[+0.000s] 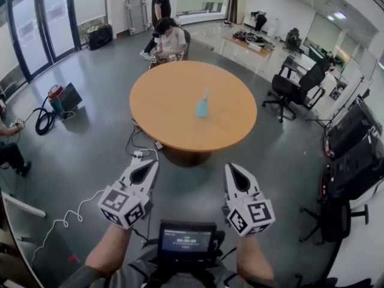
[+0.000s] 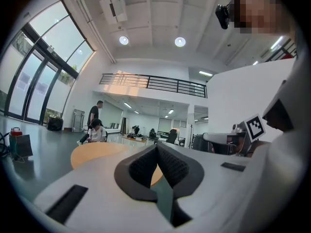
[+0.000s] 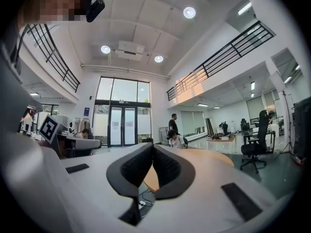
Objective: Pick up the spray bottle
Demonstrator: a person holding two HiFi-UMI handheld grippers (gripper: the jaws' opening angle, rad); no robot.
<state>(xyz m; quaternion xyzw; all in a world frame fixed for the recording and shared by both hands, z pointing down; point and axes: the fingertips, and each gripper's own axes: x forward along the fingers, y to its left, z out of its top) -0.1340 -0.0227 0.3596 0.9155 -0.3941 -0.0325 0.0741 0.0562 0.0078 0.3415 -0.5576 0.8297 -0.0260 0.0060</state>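
Note:
A light blue spray bottle (image 1: 203, 105) stands upright near the middle of the round wooden table (image 1: 168, 83). Both grippers hang over the floor short of the table's near edge, well away from the bottle. My left gripper (image 1: 146, 165) is shut and holds nothing; in the left gripper view its left gripper (image 2: 156, 147) tips meet in front of the table top (image 2: 95, 153). My right gripper (image 1: 231, 168) is shut and empty too; its right gripper (image 3: 153, 147) tips touch, with the table (image 3: 214, 155) beyond. The bottle is hidden in both gripper views.
Cables and a power strip (image 1: 139, 154) lie on the floor by the table's base. A person sits at the table's far side (image 1: 170, 40), another stands behind (image 1: 160, 5). Office chairs (image 1: 287, 92) stand to the right, black cases (image 1: 354, 152) further right, a vacuum (image 1: 55, 99) to the left.

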